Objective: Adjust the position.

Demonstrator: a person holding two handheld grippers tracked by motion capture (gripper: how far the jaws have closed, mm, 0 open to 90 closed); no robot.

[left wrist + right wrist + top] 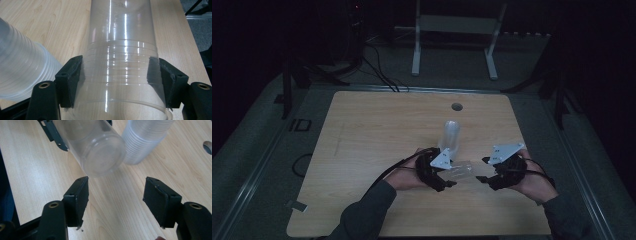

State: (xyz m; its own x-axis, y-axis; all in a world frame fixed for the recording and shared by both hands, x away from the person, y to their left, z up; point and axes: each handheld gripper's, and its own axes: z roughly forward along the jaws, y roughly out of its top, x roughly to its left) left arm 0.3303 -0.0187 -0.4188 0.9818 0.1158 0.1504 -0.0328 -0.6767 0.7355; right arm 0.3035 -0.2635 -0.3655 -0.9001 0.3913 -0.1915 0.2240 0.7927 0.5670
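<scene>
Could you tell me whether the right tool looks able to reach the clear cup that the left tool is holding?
Probably yes: the right tool is open, empty and aimed at the base of the clear cup, with only bare table between them.

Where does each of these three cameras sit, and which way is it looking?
High view: above the person's side, looking forward and down on the table; forearms, both hands and both tongs show.
Left gripper view: on the left tongs, looking along its jaws clamped on a clear cup.
Right gripper view: on the right tongs, open, facing that cup's bottom.
Shared: both gripper views show the cup and the cup stack.
</scene>
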